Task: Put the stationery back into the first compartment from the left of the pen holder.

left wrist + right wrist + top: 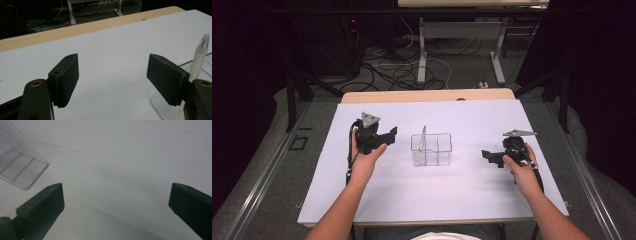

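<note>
A clear plastic organiser box (431,149) with compartments stands at the middle of the white sheet (412,190). A pale pen (423,138) stands upright in its left compartment; the pen (200,53) also rises at the right of the left gripper view, beside the box corner (162,106). My left gripper (391,133) is held above the sheet left of the box, its jaws wide apart with nothing between them (112,80). My right gripper (486,156) hovers right of the box, open and empty (116,202), with the box (20,167) at upper left.
The white sheet covers a wooden table whose far edge (427,95) shows bare wood. Beyond it are desk legs (422,55) and tangled cables (397,75) on the floor. Dark frame bars (292,100) stand at both sides.
</note>
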Motion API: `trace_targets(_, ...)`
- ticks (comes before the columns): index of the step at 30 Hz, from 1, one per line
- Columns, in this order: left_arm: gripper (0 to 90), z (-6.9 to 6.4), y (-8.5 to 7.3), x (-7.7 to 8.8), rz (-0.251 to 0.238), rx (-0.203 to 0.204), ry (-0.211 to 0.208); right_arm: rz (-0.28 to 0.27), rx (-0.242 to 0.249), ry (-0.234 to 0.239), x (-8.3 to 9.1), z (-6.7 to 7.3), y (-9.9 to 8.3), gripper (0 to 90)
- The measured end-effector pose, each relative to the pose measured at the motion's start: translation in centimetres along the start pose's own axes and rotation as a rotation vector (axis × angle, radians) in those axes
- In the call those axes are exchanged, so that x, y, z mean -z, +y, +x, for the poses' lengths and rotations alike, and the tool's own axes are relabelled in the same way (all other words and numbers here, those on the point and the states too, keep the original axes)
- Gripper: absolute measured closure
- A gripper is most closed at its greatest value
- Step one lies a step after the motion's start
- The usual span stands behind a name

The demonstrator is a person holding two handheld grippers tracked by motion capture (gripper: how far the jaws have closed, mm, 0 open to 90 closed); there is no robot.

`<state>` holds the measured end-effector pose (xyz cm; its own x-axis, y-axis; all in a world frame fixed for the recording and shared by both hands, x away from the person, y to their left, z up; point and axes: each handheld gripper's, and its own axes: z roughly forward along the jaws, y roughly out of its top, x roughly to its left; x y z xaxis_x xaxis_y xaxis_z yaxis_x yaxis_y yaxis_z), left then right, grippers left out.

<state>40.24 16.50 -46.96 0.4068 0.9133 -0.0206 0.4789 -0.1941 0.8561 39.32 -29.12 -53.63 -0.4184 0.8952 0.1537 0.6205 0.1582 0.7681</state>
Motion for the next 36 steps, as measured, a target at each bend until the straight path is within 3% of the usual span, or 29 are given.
trace_targets(1, 25.8, 0.4, -0.2, 0.1, 0.0, 0.006, 0.004, -0.001, -0.003, 0.001, 0.0, 0.0, 0.0, 0.0)
trace_targets(3, 22.7, 1.2, -0.6, 0.4, -0.009, 0.056, -0.013, 0.002, -0.007, -0.001, 0.1, 0.0, 0.0, 0.0)
trace_targets(5, 14.8, 2.0, -0.9, 0.6, -0.009, 0.079, -0.014, 0.001, -0.007, -0.003, 0.1, 0.0, 0.0, 0.0)
trace_targets(7, 14.3, 2.7, -1.3, 0.9, -0.008, 0.105, -0.016, 0.002, -0.006, -0.004, 0.1, 0.0, 0.0, 0.0)
trace_targets(12, 0.2, 4.2, -2.6, 1.5, 0.005, 0.088, -0.009, -0.002, -0.012, -0.005, 0.2, 0.0, -0.1, 0.0)
trace_targets(18, 0.3, 5.5, -3.8, 2.1, 0.023, 0.087, 0.011, 0.002, -0.013, -0.009, 0.3, -0.1, -0.2, 0.0)
trace_targets(25, 0.3, 7.0, -5.6, 2.5, 0.059, 0.114, -0.005, 0.001, -0.016, -0.013, 0.3, -0.2, -0.2, 0.0)
trace_targets(36, 0.7, 8.4, -7.4, 2.5, 0.074, 0.167, 0.002, 0.009, -0.013, -0.012, 0.1, -0.2, -0.2, 0.0)
